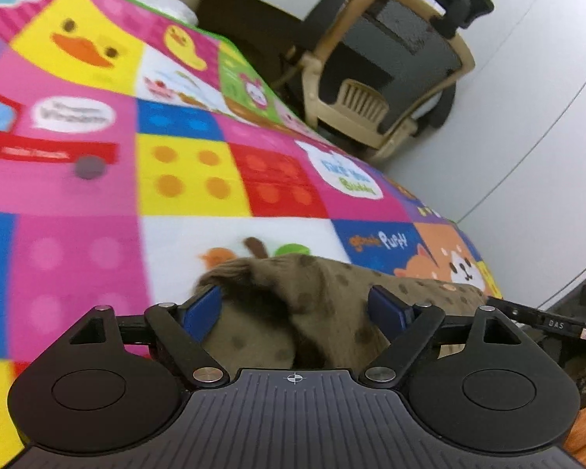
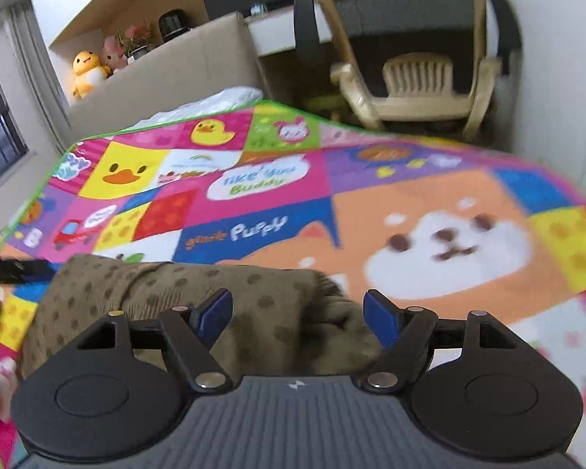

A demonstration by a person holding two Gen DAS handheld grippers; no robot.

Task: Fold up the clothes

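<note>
While both grippers sit right over it, the brown dotted garment (image 1: 324,297) fills the lower centre of the left wrist view and the lower left to centre of the right wrist view (image 2: 168,293), lying on the patchwork play mat (image 1: 183,179).

Left gripper (image 1: 297,308): jaws spread wide, blue pads (image 1: 203,310) well apart. Cloth bulges up between them, but I can't see either pad pressing it, so I read it as not gripped. A bunched edge of the garment pokes up just past the left pad.

Right gripper (image 2: 297,312): also spread. Cloth lies under the left pad and the gap; the right pad (image 2: 383,320) sits at or just past the garment's ragged right edge, with the mat's puppy face (image 2: 449,246) beyond it.

Key relation: the garment's long axis runs left-right across both frames, roughly square to both pointing directions. In the right view the bulk runs off to lower left, toward a black gripper part at the left edge (image 2: 4,267), which I take to be the left gripper. So the left gripper has one end, the right has the other end. Neither is clearly nearer; each is on its own end.

My guess: the next move needs a fresh pinch on each end, then a pull along that axis or a fold across it. The right one must shift slightly left to bite cloth, not mat.

A beige chair (image 2: 422,78) stands behind the mat, clear of the work.
</note>
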